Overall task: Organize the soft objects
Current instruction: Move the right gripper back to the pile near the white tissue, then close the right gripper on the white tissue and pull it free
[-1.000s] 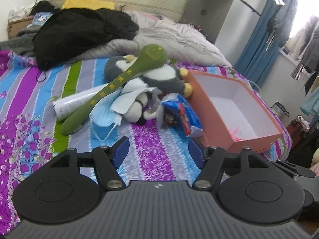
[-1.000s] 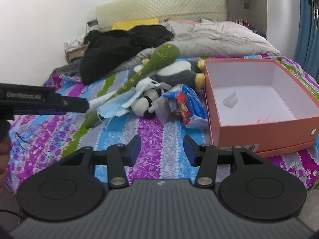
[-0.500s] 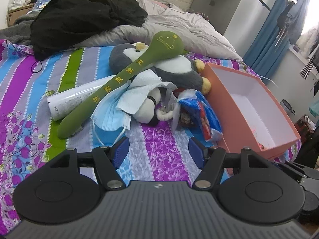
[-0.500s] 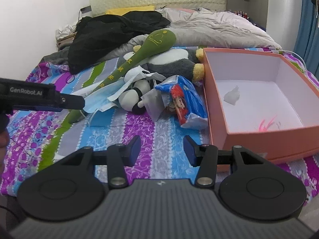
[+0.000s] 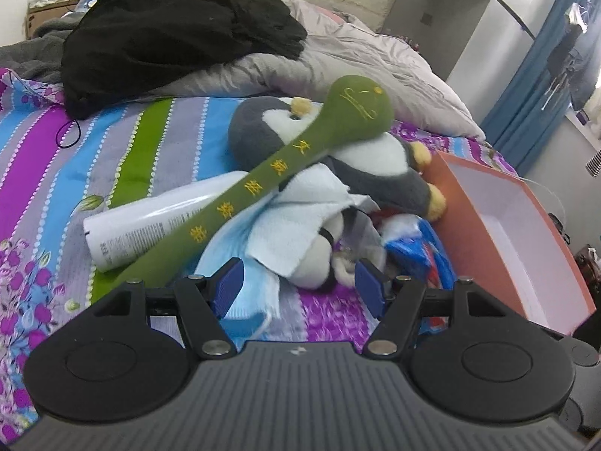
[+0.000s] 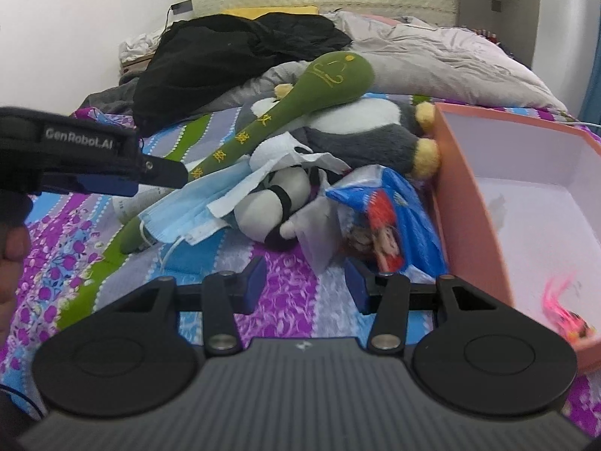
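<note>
A pile of soft things lies on the striped bedsheet. A long green plush stick (image 5: 285, 173) (image 6: 300, 105) leans across a grey penguin plush (image 5: 375, 173) (image 6: 360, 131). In front of them are a small panda plush (image 5: 319, 259) (image 6: 278, 203), a blue face mask (image 5: 240, 248) (image 6: 184, 214) and a blue snack packet (image 5: 424, 255) (image 6: 390, 218). My left gripper (image 5: 296, 291) is open just short of the mask and panda. My right gripper (image 6: 306, 285) is open over bare sheet, near the packet. An orange box (image 5: 488, 233) (image 6: 462, 195) stands open on the right.
A white tube (image 5: 157, 221) lies under the green stick. Black clothing (image 5: 169, 37) and a grey duvet (image 5: 338, 64) are heaped behind. A small pink item (image 6: 563, 312) lies in the box. A hand (image 6: 11, 248) holds the left gripper at the right view's left edge.
Both grippers have moved forward and down toward the pile, which now looms larger. Neither gripper's opening has changed and nothing was picked up.
</note>
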{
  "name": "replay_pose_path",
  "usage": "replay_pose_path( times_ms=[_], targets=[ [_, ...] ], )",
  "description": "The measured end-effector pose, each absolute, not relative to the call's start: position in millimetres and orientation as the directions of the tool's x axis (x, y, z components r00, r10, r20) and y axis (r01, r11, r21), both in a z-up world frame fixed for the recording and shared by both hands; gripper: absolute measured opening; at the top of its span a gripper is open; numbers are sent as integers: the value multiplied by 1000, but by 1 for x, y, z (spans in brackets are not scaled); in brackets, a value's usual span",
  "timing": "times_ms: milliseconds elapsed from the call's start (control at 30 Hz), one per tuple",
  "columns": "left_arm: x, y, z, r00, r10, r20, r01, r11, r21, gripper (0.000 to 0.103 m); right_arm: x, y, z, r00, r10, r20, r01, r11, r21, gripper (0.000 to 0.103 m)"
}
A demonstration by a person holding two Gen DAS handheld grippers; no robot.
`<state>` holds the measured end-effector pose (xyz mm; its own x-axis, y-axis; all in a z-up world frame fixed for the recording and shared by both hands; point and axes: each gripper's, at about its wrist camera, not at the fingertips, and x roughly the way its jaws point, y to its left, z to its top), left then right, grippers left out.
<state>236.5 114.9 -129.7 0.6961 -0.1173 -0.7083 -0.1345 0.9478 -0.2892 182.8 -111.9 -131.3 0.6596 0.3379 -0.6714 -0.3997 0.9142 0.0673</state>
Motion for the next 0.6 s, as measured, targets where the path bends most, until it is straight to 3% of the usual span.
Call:
replay_pose_path(
  times_ms=[467, 500, 533, 600],
  targets=[
    [308, 111, -192, 612, -143, -778, -111, 958, -264, 70, 246, -87, -187, 614, 327, -719, -394, 915, 80, 46],
    [312, 110, -196, 608, -154, -779, -104, 957, -270, 69, 248, -86, -190, 609, 330, -722, -398, 914, 82, 44],
    [315, 109, -198, 605, -158, -780, -101, 957, -272, 69, 249, -86, -192, 604, 330, -725, -399, 913, 83, 35],
    [321, 107, -204, 595, -156, -788, -97, 960, -264, 55, 251, -88, -194, 598, 332, -729, -401, 912, 87, 23]
  ],
)
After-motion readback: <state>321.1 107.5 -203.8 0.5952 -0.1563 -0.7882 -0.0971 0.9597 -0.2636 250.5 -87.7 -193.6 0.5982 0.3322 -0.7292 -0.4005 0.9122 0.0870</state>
